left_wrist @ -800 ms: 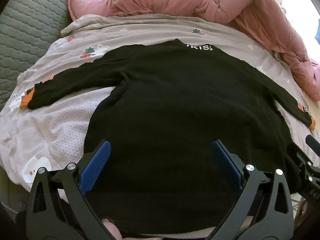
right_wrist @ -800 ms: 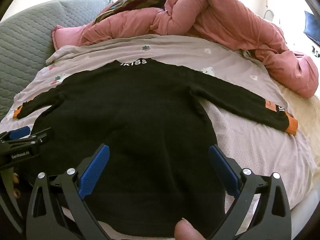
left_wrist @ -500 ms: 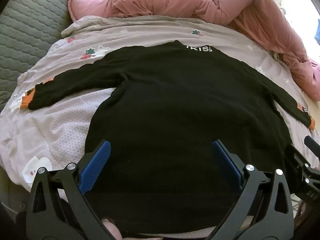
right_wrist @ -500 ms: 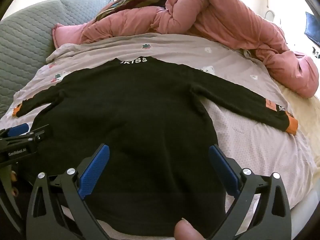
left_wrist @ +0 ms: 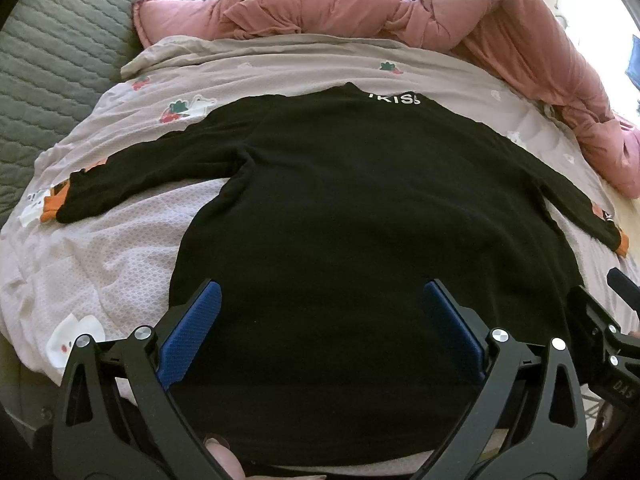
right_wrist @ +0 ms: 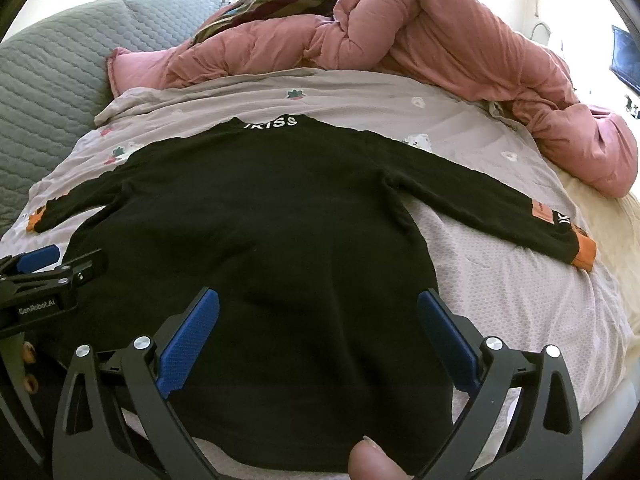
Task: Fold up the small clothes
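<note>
The black sweater (left_wrist: 352,240) lies flat on the bed (left_wrist: 100,248), sleeves spread, ready for folding. The left gripper (left_wrist: 320,320) and right gripper (right_wrist: 318,324) hover wide open above its hem, holding nothing.

I see strong daylight entering from upper right, blown out white there in both views. Black sweater (left_wrist: 360,220) swallows detail, near featureless. Heavy fisheye bending, dark vignette at corners. Focus sharp centrally; my fingertip at bottom edge blurred.

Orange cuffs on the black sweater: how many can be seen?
2. One orange cuff ends the black knit sweater's sleeve at the right; the other ends the sleeve at the left, partly hidden.
</note>
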